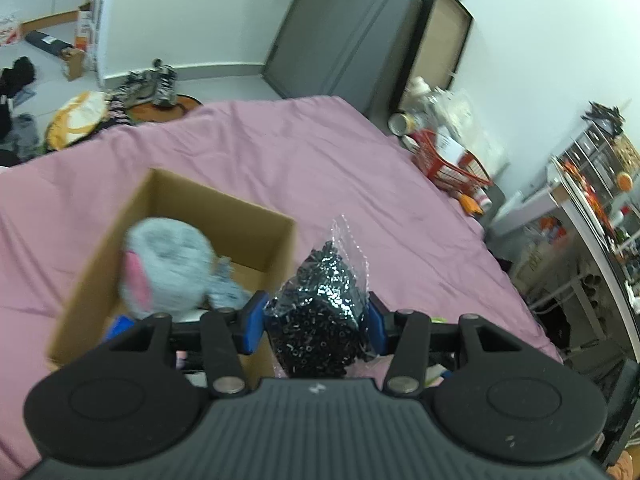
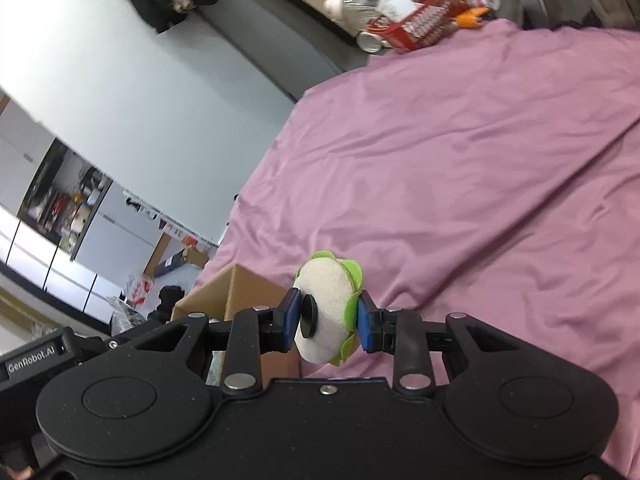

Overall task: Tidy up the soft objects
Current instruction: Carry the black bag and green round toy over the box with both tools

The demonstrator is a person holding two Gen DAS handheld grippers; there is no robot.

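Observation:
My left gripper (image 1: 316,320) is shut on a clear plastic bag of small black pieces (image 1: 320,312) and holds it just right of an open cardboard box (image 1: 168,196) on the pink bedsheet (image 1: 280,152). A grey plush toy with a pink ear (image 1: 168,264) lies inside the box, blurred. My right gripper (image 2: 326,320) is shut on a white plush toy with a green frill and a black eye (image 2: 326,312), held above the sheet. The box's corner (image 2: 236,288) shows to its left in the right wrist view.
A red basket (image 1: 448,160) with bottles and a can stands off the bed's far right corner; it also shows in the right wrist view (image 2: 420,20). Shoes and clothes (image 1: 152,84) lie on the floor beyond the bed. A shelf unit (image 1: 600,200) stands at right.

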